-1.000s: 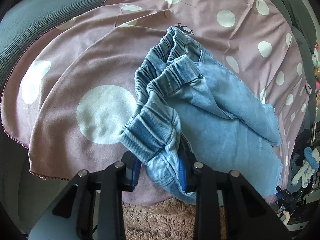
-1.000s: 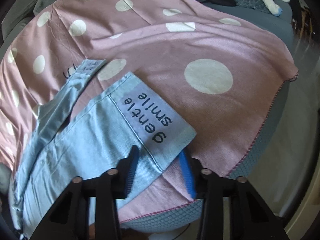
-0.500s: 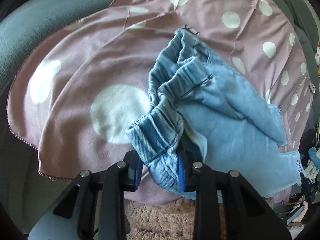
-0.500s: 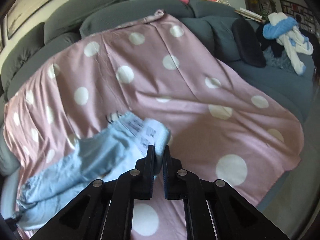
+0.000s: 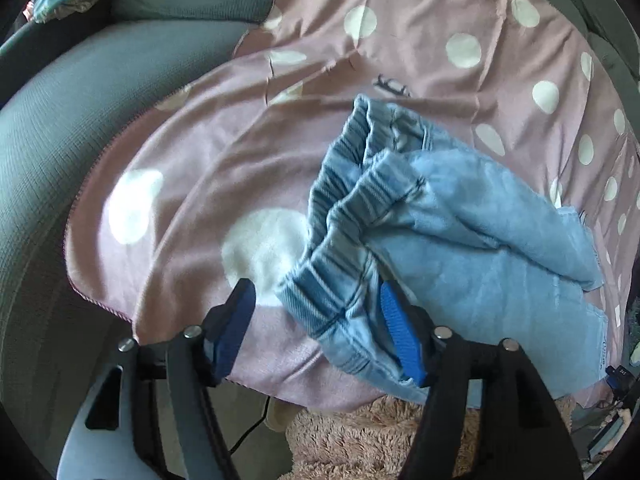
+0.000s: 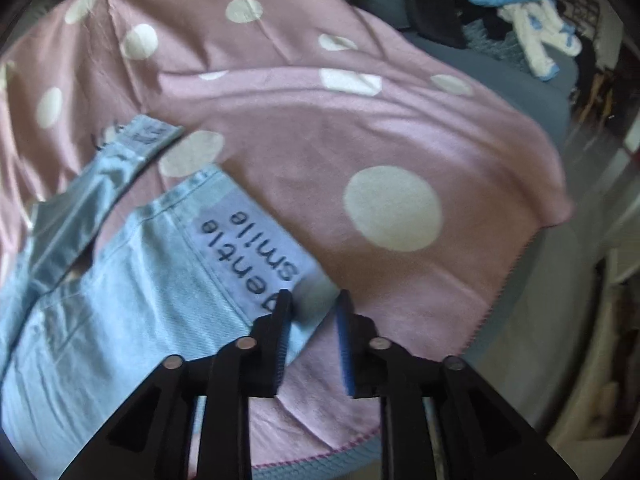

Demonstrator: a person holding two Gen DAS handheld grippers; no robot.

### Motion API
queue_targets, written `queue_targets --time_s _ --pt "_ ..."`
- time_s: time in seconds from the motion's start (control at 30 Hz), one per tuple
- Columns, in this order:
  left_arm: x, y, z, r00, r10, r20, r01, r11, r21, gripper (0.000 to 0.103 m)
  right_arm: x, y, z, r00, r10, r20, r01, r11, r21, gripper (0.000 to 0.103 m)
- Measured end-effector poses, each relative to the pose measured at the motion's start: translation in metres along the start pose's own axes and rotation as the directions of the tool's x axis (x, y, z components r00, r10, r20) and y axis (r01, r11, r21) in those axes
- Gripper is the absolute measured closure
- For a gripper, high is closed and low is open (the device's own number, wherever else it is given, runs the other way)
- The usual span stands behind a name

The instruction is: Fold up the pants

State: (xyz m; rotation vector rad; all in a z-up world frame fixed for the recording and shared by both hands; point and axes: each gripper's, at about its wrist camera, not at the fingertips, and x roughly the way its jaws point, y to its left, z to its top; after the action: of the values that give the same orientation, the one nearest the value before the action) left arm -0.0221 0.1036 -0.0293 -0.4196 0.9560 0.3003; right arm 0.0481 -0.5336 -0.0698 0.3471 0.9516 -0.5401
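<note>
The pants (image 5: 472,248), light blue denim with an elastic waistband, lie on a pink polka-dot blanket (image 5: 200,168) draped over a grey sofa (image 5: 60,120). In the left wrist view the garment fills the centre and right of the frame, the gathered waistband (image 5: 340,216) bunched at centre and the legs running toward the right edge.

Left gripper (image 5: 316,324): jaws spread wide at the lower centre of the frame. The right blue pad touches the waistband corner; the left pad stands clear over the blanket. Nothing is clamped.

Right gripper (image 6: 314,328): jaws set at a moderate gap at the lower centre of its frame, straddling the corner of a leg hem (image 6: 256,252) printed "gentle smile". Whether the pads press the cloth cannot be told, as the frame is blurred. A second hem (image 6: 148,136) lies at the centre left, apart from the first.

Task status, as judged:
- Done: garment laid on the blanket; legs roughly side by side
- Not done: waistband is crumpled and not flattened; legs are not aligned; no clean fold is visible
- Remaining: smooth the waistband, stack the legs, fold lengthwise

A pile of blue-and-white clothes (image 6: 520,12) sits at the upper right, untouched
</note>
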Motion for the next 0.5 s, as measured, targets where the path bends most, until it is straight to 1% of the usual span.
queue_targets --time_s 0.03,0.07,0.1,0.13,0.17,0.2,0.23,0.27,0.33,0.37,0.4,0.43,0.5 --pt "-0.008 0.000 0.005 1.000 -0.010 0.021 0.010 1.000 -0.004 0.030 -0.007 -0.002 0.003 1.000 -0.001 0.014 0.001 1.000 0.010 0.069" --pt "-0.015 -0.001 0.010 0.999 -0.026 0.033 0.026 1.000 -0.009 0.028 -0.017 -0.002 0.009 0.999 0.023 0.027 -0.024 0.999 0.026 0.063" --pt "-0.021 -0.004 0.017 0.998 -0.049 0.040 0.050 0.999 -0.012 0.023 -0.024 0.000 0.015 0.998 0.055 0.028 -0.056 0.998 0.036 0.050" --pt "-0.025 -0.009 0.022 0.997 -0.070 0.044 0.070 0.997 -0.010 0.020 -0.032 0.005 0.021 0.995 0.091 0.027 -0.092 0.995 0.038 0.040" --pt "-0.029 -0.016 0.024 0.994 -0.092 0.051 0.092 0.996 -0.002 0.019 -0.040 0.011 0.027 0.991 0.130 0.031 -0.131 0.991 0.033 0.036" --pt "-0.032 -0.024 0.026 0.991 -0.123 0.059 0.123 0.992 0.012 0.016 -0.049 0.023 0.035 0.982 0.184 0.039 -0.185 0.983 0.016 0.034" --pt "-0.033 -0.034 0.027 0.986 -0.154 0.060 0.152 0.988 0.028 0.011 -0.054 0.036 0.041 0.968 0.246 0.046 -0.246 0.969 -0.008 0.033" --pt "-0.031 -0.045 0.029 0.983 -0.176 0.051 0.174 0.984 0.037 0.010 -0.057 0.052 0.048 0.949 0.313 0.040 -0.312 0.950 -0.031 0.033" --pt "-0.022 -0.064 0.029 0.977 -0.215 0.020 0.213 0.975 0.056 0.010 -0.057 0.086 0.060 0.918 0.395 -0.010 -0.395 0.917 -0.057 0.033" --pt "-0.016 -0.074 0.028 0.975 -0.221 0.001 0.220 0.973 0.074 0.010 -0.055 0.106 0.066 0.902 0.430 -0.041 -0.432 0.899 -0.074 0.033" --pt "-0.013 -0.082 0.025 0.976 -0.218 -0.016 0.218 0.971 0.094 0.012 -0.052 0.127 0.072 0.887 0.456 -0.068 -0.461 0.883 -0.094 0.033" --pt "-0.007 -0.090 0.022 0.976 -0.213 -0.034 0.216 0.970 0.113 0.012 -0.050 0.148 0.076 0.881 0.465 -0.088 -0.473 0.874 -0.113 0.033" --pt "0.004 -0.100 0.015 0.977 -0.201 -0.071 0.209 0.970 0.127 0.012 -0.043 0.188 0.086 0.876 0.465 -0.125 -0.480 0.866 -0.141 0.033"
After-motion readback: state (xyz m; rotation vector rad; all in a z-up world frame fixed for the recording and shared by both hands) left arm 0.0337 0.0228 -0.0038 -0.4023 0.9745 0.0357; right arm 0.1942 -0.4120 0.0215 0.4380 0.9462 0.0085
